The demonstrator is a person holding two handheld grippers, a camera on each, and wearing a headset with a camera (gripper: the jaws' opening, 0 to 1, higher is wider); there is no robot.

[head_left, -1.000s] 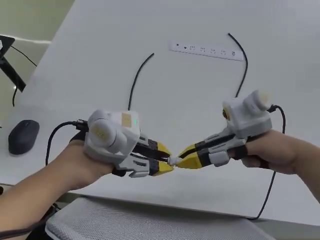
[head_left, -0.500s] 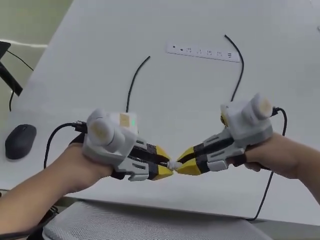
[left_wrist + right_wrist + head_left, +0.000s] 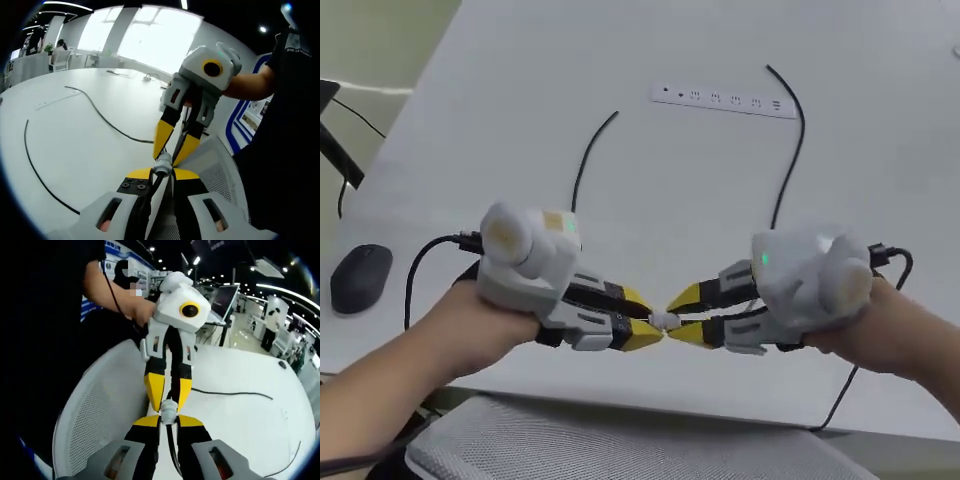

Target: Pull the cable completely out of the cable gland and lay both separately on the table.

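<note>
Item: cable gland point(image 3: 663, 321) – small, whitish, held in the air just off the near edge of the white table point(image 3: 700, 200), above a grey mesh seat point(image 3: 620, 450). It sits between two grippers that meet tip to tip. Left gripper point(image 3: 162, 174): yellow-tipped jaws drawn in, clamped on one end of the gland. Right gripper point(image 3: 169, 421): comes in from the opposite side, jaws narrowed to about the gland's width, tips pressed on its other end. Whether these tips also bear on the cable cannot be told. Cable point(image 3: 172, 445): thin and black, threaded through the gland. In the right gripper view it leaves the gland and runs back down the gap between that gripper's jaws. In the left gripper view a dark length likewise trails from the gland between the left jaws. On the table, well apart from the grippers: a white power strip point(image 3: 725, 101) at the far side, a loose black lead point(image 3: 588, 160) lying in a shallow curve, and a dark mouse point(image 3: 360, 278) at the left edge.
</note>
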